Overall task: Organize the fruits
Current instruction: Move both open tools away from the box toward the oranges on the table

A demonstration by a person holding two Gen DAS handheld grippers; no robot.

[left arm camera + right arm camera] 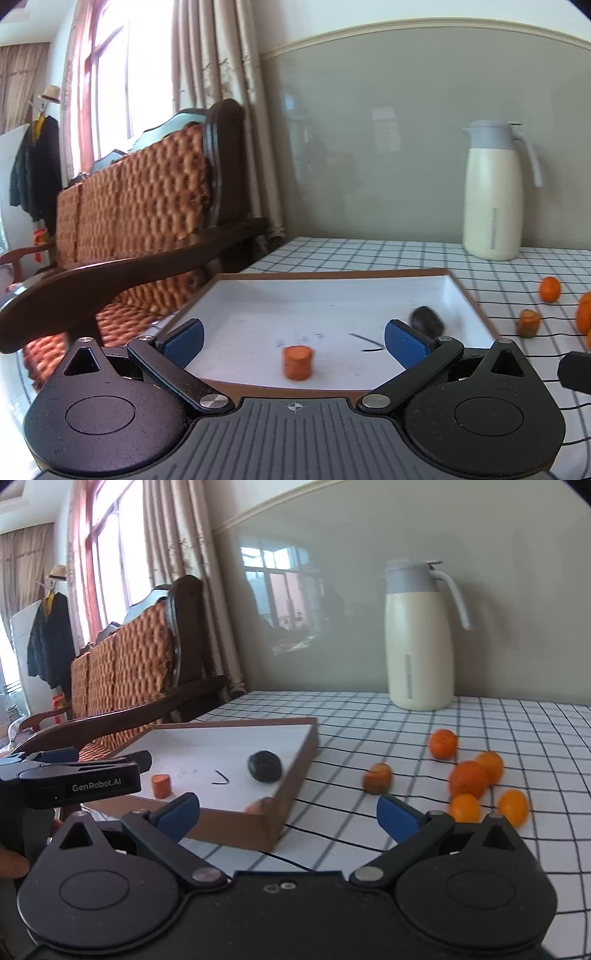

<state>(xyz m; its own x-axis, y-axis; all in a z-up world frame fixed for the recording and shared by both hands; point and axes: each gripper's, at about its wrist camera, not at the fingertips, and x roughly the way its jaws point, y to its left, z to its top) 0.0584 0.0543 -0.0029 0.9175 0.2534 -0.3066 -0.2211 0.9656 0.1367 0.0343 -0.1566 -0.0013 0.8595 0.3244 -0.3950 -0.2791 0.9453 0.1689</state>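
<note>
A white tray with a brown rim (332, 275) (295, 771) lies on the checked tablecloth. In it stand an orange carrot chunk (297, 362) (161, 785) and a dark round fruit (427, 320) (264, 767). Another reddish piece (258, 805) shows at the tray's near wall. My left gripper (293, 341) is open and empty, just before the tray's near edge; it also shows in the right wrist view (74, 775). My right gripper (288, 812) is open and empty over the tray's near right corner. Right of the tray lie a carrot chunk (377, 778) (529, 323) and several oranges (469, 779) (550, 290).
A cream thermos jug (493, 192) (419, 635) stands at the back by the grey wall. A dark wooden bench with woven cushions (140, 206) (129, 672) stands left of the table. The table's left edge runs by the tray.
</note>
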